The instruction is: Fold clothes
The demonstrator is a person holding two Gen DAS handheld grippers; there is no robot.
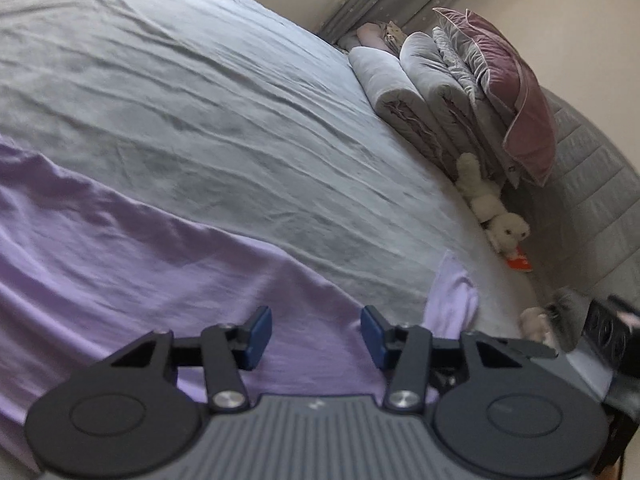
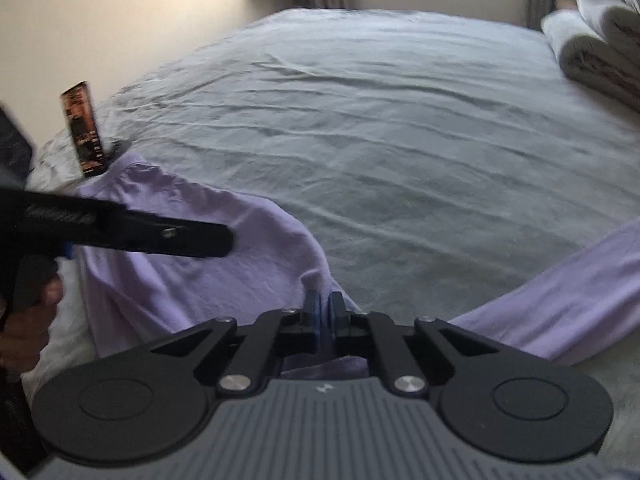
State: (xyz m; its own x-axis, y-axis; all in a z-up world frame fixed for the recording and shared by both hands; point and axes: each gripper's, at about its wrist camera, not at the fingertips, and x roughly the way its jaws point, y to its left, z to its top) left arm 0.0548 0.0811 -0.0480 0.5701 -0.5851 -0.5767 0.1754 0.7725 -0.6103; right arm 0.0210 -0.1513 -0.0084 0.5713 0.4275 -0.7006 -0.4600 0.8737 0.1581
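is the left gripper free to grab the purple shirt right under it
Probably yes: the left gripper has its jaws open and empty above the purple shirt, with nothing between them.

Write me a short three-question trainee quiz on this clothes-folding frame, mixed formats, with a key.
1. True or false: the left gripper is shut on the shirt.
2. Multiple choice: what do the pads of the right gripper pinch? A) the grey sheet B) a fold of the lilac shirt C) the plush toy
3. Fill in: the pink pillow leans on a stack of folded ____.

Key
1. False: its jaws stand apart above the shirt, with nothing between them.
2. B
3. blankets, at the head of the bed.
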